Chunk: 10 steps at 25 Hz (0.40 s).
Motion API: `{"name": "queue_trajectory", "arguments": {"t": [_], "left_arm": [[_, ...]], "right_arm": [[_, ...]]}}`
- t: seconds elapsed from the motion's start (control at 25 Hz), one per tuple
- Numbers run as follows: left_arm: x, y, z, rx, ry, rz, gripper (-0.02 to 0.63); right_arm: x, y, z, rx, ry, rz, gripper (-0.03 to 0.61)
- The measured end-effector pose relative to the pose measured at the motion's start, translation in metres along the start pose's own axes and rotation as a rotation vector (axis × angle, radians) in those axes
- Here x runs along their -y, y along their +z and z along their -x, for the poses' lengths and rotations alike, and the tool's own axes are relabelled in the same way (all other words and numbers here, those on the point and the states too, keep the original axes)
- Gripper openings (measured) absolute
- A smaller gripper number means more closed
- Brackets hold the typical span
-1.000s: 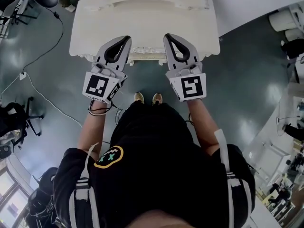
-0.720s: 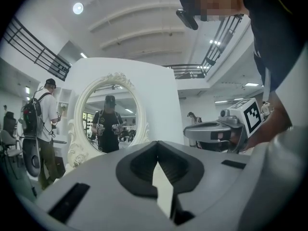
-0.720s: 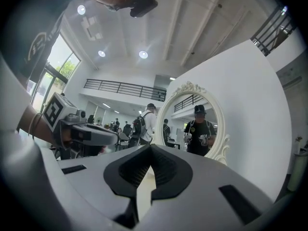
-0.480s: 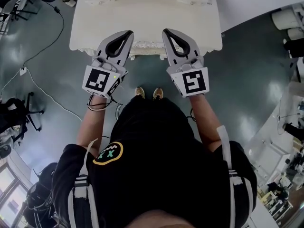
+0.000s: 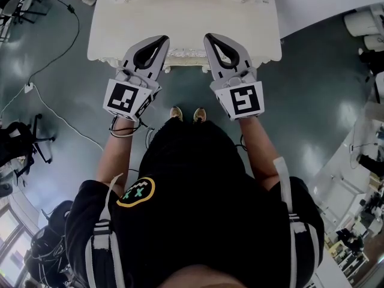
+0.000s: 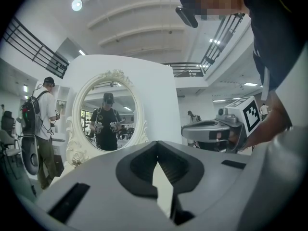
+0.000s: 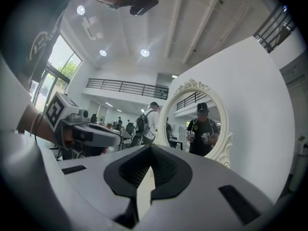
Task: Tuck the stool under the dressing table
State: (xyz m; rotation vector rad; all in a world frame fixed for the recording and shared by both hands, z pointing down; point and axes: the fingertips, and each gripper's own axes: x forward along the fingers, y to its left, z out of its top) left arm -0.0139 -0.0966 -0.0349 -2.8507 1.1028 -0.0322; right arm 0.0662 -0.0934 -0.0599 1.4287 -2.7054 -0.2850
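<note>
I hold left hand-held gripper [image 5: 161, 40] and right hand-held gripper [image 5: 210, 38], jaws closed and empty, at the table [image 5: 180, 14] front; stool unseen, probably tucked.

The cream-white carved dressing table [image 5: 180, 17] is cut off by the head view's top edge, and its flat top hides whatever lies beneath it. The tips of the grey left gripper [image 5: 161, 41] and the grey right gripper [image 5: 210, 39] cover parts of its front edge, and whether they touch it or hang just above cannot be told. In both gripper views the gripper's own body hides the foot of the white-framed oval mirror [image 6: 108, 114], and the tan shoes [image 5: 175, 113] show only their toes.
</note>
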Motion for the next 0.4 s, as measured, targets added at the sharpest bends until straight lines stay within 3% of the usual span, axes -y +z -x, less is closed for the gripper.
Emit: {"name": "queue_trajectory", "arguments": {"t": [0.4], "left_arm": [[-0.0046,0.001,0.0006,-0.006,0.015,-0.001,0.02]], "right_arm": [[-0.0004,0.0046,-0.0031,0.007,0.004,-0.017,0.02]]}}
